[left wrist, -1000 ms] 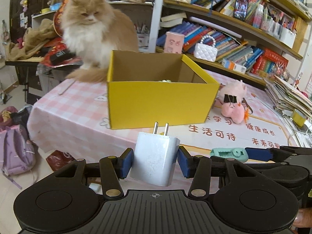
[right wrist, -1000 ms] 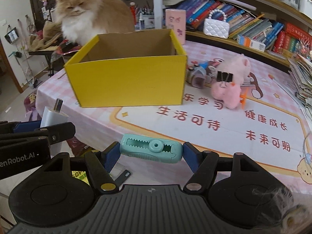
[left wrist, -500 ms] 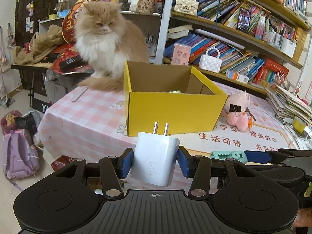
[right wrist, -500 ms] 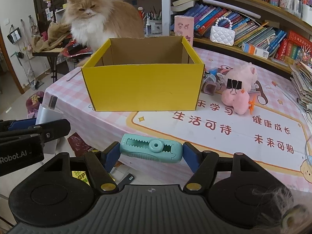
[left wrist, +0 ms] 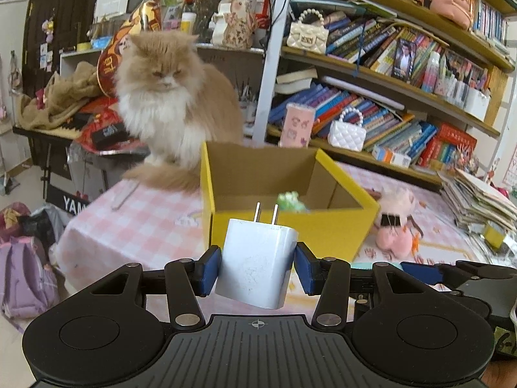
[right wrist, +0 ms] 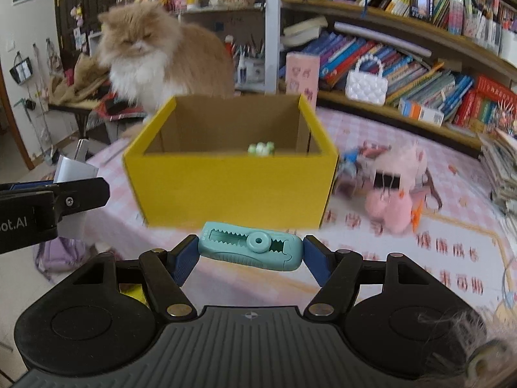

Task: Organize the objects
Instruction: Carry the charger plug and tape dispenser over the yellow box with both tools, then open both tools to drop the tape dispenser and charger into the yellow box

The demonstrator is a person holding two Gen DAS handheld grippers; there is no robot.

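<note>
While the left gripper (left wrist: 257,270) clamps the white charger (left wrist: 258,258), prongs up, and the right gripper (right wrist: 250,255) grips the teal clip (right wrist: 250,250) sideways, the yellow box (right wrist: 232,177) sits mid-frame dead ahead of both, cat (left wrist: 168,103) behind it.

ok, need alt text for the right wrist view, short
The right gripper holds a teal serrated clip end to end between its blue pads, short of an open yellow box on a pink checked tablecloth. A fluffy orange cat sits behind the box; a pink plush toy lies to its right.
</note>
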